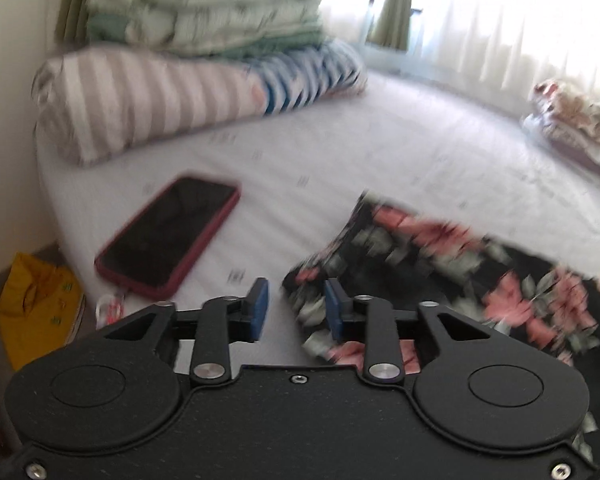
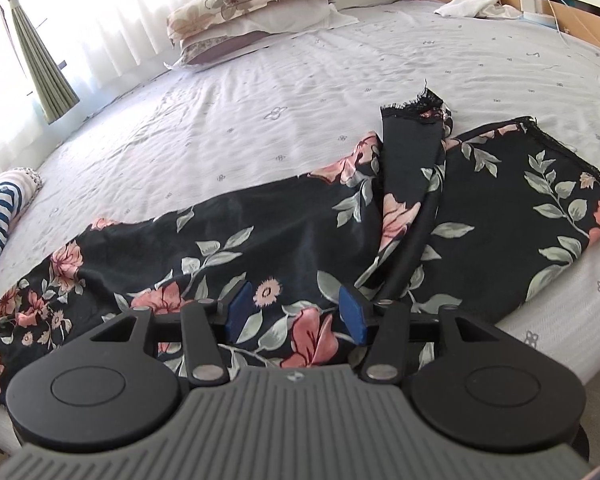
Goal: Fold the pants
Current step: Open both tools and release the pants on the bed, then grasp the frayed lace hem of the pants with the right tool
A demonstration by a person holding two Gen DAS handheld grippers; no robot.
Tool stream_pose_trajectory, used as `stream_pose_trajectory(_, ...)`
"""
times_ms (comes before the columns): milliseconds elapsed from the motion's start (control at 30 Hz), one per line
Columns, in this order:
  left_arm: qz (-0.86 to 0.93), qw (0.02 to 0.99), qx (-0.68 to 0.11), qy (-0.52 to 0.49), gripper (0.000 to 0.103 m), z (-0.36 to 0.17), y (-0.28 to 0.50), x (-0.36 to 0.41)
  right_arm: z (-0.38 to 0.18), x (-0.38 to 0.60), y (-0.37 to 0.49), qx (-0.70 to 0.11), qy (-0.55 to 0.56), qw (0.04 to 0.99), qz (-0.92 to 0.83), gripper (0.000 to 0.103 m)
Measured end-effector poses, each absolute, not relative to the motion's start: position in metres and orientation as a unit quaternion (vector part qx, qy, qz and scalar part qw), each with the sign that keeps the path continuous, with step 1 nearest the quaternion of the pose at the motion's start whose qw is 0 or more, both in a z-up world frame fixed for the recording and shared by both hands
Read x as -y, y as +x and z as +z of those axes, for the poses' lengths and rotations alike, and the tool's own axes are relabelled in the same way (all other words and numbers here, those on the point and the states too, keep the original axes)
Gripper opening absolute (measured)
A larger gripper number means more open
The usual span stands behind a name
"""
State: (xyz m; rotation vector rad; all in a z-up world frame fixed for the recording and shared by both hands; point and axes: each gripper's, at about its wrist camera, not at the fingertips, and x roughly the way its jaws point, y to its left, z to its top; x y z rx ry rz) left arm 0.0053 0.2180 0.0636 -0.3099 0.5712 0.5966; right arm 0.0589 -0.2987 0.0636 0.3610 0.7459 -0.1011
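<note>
Black pants with pink flowers and grey leaves (image 2: 284,232) lie spread along the near edge of the white bed. One leg end is flipped over itself near the far hems (image 2: 412,148). My right gripper (image 2: 296,312) is open and empty, just above the middle of the pants. In the blurred left wrist view, one end of the pants (image 1: 440,264) lies bunched at the right. My left gripper (image 1: 296,308) is open and empty, with its right pad (image 1: 334,312) at the cloth's edge.
A phone in a red case (image 1: 168,236) lies on the bed left of the pants. Striped bolsters and folded bedding (image 1: 188,80) are piled behind it. Floral pillows (image 2: 244,4) lie by the curtained window. A yellow bag (image 1: 36,312) sits on the floor.
</note>
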Motion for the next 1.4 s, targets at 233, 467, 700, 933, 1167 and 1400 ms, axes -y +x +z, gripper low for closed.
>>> stream_pose_trajectory(233,0.17,0.939,-0.274,-0.12,0.035,0.083,0.019,-0.163,0.074,0.328,0.066,-0.336,0.176,0.921,-0.088,0.068)
stream_pose_trajectory(467,0.105,0.929,-0.339,-0.108,0.034,0.048,0.04,-0.112,0.073,0.379,0.097,-0.33,0.186,0.915,-0.142,0.069)
stream_pose_trajectory(700,0.124,0.919,-0.363,-0.093,0.033,0.022,0.042,-0.11,0.069,0.43,0.139,-0.329,0.188,0.909,-0.175,0.069)
stream_pose_trajectory(933,0.137,0.92,-0.363,-0.059,0.034,0.02,0.045,-0.1,0.051,0.456,0.192,-0.353,0.153,0.907,-0.174,0.069)
stream_pose_trajectory(1167,0.145,0.918,-0.363,-0.062,0.033,0.019,0.047,-0.1,0.024,0.453,0.227,-0.371,0.109,0.906,-0.175,0.069)
stream_pose_trajectory(1400,0.149,0.918,-0.363,-0.054,0.034,0.019,0.049,-0.097,0.018,0.446,0.228,-0.362,0.121,0.907,-0.179,0.005)
